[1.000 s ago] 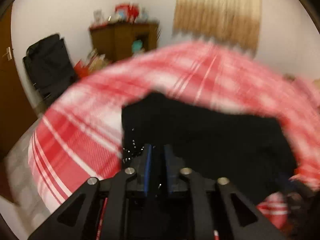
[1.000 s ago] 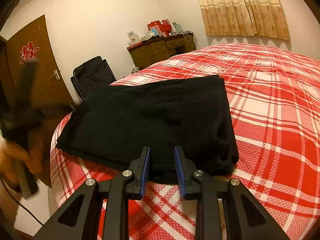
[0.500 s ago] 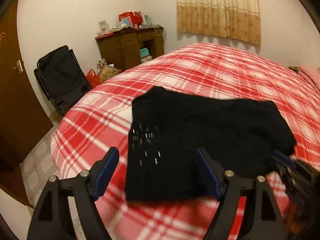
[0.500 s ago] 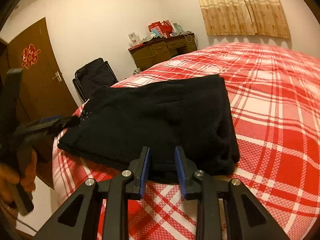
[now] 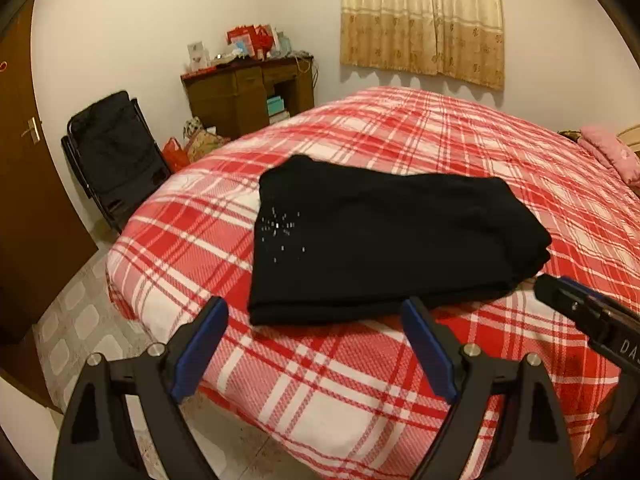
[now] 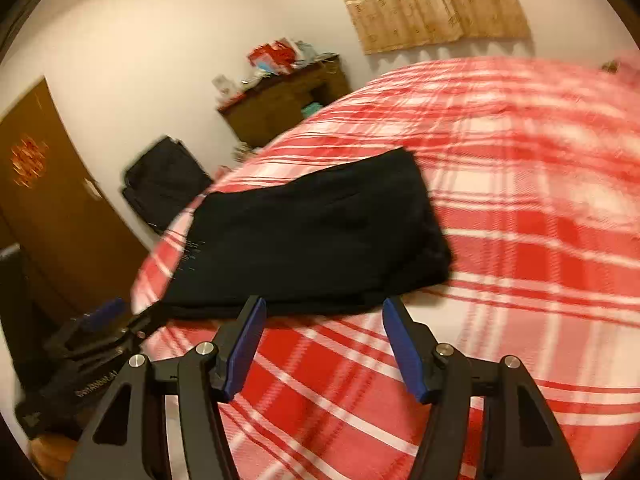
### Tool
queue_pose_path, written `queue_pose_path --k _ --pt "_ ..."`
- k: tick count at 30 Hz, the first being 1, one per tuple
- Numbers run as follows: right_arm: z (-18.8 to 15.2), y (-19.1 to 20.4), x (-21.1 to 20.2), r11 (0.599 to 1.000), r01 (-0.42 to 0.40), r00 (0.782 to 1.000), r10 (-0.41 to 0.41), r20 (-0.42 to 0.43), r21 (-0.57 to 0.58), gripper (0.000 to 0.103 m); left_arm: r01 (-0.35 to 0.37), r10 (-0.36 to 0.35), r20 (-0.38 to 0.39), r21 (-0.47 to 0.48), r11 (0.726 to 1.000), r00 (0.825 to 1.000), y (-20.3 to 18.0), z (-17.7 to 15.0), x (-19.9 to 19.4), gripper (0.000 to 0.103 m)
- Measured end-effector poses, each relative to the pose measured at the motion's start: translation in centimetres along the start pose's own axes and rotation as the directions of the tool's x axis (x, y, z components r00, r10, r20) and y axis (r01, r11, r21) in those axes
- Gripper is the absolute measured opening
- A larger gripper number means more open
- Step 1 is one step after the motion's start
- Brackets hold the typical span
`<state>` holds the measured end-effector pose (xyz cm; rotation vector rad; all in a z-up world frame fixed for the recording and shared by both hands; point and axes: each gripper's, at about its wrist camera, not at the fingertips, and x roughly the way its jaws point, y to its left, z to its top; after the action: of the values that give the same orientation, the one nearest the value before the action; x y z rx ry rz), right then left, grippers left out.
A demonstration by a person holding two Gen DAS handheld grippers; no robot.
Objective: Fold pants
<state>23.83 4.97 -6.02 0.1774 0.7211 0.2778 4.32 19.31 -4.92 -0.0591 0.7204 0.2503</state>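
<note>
The black pants lie folded into a flat rectangle on the red plaid bed, with small silver studs near the left corner. They also show in the right wrist view. My left gripper is open and empty, held back from the near edge of the pants. My right gripper is open and empty, just short of the pants' near edge. The right gripper also shows at the right of the left wrist view, and the left gripper at the lower left of the right wrist view.
A black folding chair and a brown door stand left of the bed. A wooden desk with clutter is at the back wall under beige curtains. A pink pillow lies far right. Tiled floor borders the bed's corner.
Both grippers opened and let go of the pants, then drew back from them. The left opened first, the right in the last half second. The pants now lie flat on the bed.
</note>
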Motion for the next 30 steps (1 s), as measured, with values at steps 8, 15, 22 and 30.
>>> queue_pose_path --k 8,15,22,30 --pt "-1.0 -0.1 -0.5 0.994 0.111 0.988 -0.112 -0.11 -0.017 0.063 0.088 -0.089 -0.116 -0.018 0.996 0.989 -1.2 -2.0 1.2 0.09" --pt "-1.9 -0.2 -2.2 0.993 0.106 0.988 -0.1 -0.121 0.046 0.063 0.083 -0.08 -0.079 0.033 0.996 0.994 -2.4 -2.9 -0.5 0.09" --pt "-1.9 2.8 -6.6 0.984 0.177 0.983 -0.175 0.046 -0.029 0.063 0.068 -0.07 0.036 0.057 0.996 0.997 -2.0 -2.2 -4.0 0.092" --pt "-2.3 5.5 -11.3 0.987 0.154 0.969 -0.139 0.206 -0.056 0.068 0.053 -0.06 0.153 0.048 0.997 0.986 -1.1 -1.5 -7.0 0.098"
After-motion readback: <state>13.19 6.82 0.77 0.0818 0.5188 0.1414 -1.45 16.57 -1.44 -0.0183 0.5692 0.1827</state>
